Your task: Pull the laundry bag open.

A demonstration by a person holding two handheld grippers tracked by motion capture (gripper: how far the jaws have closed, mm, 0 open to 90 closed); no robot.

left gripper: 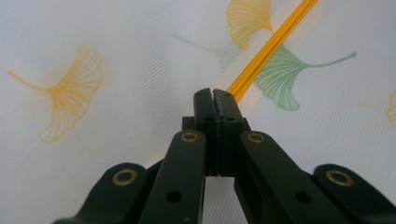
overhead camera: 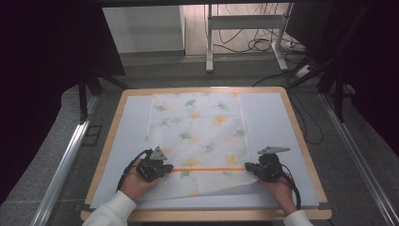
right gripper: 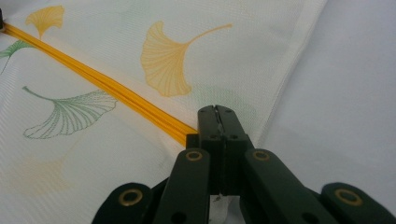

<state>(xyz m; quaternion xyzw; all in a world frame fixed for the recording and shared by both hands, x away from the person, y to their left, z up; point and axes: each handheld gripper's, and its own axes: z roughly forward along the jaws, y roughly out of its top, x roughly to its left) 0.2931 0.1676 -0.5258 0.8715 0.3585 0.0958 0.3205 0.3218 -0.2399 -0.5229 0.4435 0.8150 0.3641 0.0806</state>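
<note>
A thin white cloth (overhead camera: 197,127) printed with yellow and green ginkgo leaves lies on the table. Its orange edge (overhead camera: 207,169) runs straight between my two grippers, over a lower layer of the same cloth. My left gripper (overhead camera: 170,168) is at the left end of that edge, and my right gripper (overhead camera: 247,167) is at the right end. In the left gripper view the jaws (left gripper: 214,93) are pressed together where the orange edge (left gripper: 266,51) meets them. In the right gripper view the jaws (right gripper: 217,109) are also closed, with the orange edge (right gripper: 102,81) ending at their tip.
A white mat (overhead camera: 268,122) covers the wooden table (overhead camera: 301,136), and bare mat lies either side of the cloth. Beyond the table are a white table frame (overhead camera: 244,23), floor cables (overhead camera: 256,44) and dark stands.
</note>
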